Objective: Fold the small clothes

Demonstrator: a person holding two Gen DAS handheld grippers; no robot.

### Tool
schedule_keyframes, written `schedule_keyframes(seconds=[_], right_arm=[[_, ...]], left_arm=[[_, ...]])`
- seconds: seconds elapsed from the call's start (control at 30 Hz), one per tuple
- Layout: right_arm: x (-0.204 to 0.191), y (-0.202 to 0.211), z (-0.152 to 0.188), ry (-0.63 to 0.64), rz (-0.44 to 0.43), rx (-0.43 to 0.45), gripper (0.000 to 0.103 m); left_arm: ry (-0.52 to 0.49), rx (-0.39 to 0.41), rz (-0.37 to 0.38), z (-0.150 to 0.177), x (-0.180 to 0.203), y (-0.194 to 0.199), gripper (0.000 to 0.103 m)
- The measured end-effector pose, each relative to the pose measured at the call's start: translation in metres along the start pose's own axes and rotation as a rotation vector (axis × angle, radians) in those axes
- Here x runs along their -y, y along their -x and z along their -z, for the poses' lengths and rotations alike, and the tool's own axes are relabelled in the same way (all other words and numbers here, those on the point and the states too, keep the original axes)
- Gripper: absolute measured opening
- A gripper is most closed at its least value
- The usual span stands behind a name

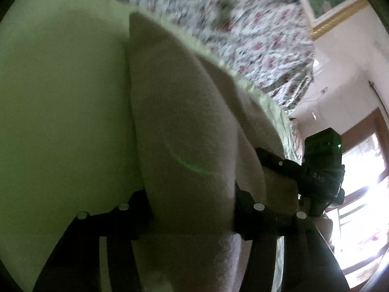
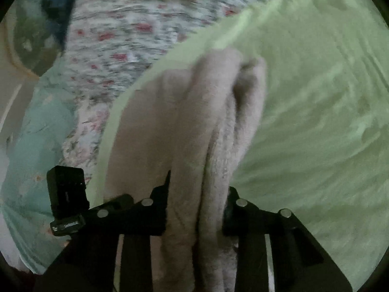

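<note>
A small beige fleece garment hangs folded between my two grippers over a light green sheet. My left gripper is shut on one edge of the garment, which fills the gap between its black fingers. My right gripper is shut on the garment too, where it shows bunched in thick folds running away from the fingers over the green sheet. The right gripper's body shows in the left wrist view, and the left gripper's body shows in the right wrist view.
A floral bedspread lies beyond the green sheet, also in the right wrist view. A pale teal cloth lies at the left. A gold-framed picture and a bright window are on the far wall.
</note>
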State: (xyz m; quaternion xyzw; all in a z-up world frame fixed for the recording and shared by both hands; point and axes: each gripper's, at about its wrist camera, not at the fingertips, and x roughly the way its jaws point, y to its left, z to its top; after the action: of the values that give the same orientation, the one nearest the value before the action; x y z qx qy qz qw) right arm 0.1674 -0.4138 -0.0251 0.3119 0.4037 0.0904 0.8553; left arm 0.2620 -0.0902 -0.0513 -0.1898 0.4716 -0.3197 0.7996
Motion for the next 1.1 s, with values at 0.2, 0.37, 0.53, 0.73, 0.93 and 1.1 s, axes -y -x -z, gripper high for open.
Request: schedule_keyframes(seconds=[0.2,0.37,0.53,0.73,0.93,1.1], right_arm=[[-0.080,-0.014,0.053,0.108,-0.127,0.002,0.030],[-0.134,-0.053,0.099,0.181,-0.187,-0.033,0.030],[-0.140,-0.097,0.133,0.184,-0.117,-0.116,0.032],[-0.127,-0.088,0.137,0.146,-0.070,-0.114,0.058],[-0.127,-0.059,0.094,0.137,0.013,0.022,0.060],[-0.144,-0.103,0.061,0.121,-0.009,-0.022,0.037]], left_arm=[[-0.076,0.093,-0.070,0.042,-0.017,0.118,0.055],[-0.067,0.092,-0.148,0.081,-0.051,0.171,0.055],[0.029,0.035,-0.220,0.117,-0.108,0.162,0.063],[0.061,0.111,-0.218,0.121,-0.112,0.184,0.075],[0.084,0.221,-0.316,0.094,-0.115,0.204,0.077],[0.163,0.238,-0.329,0.076,-0.131,0.198,0.072]])
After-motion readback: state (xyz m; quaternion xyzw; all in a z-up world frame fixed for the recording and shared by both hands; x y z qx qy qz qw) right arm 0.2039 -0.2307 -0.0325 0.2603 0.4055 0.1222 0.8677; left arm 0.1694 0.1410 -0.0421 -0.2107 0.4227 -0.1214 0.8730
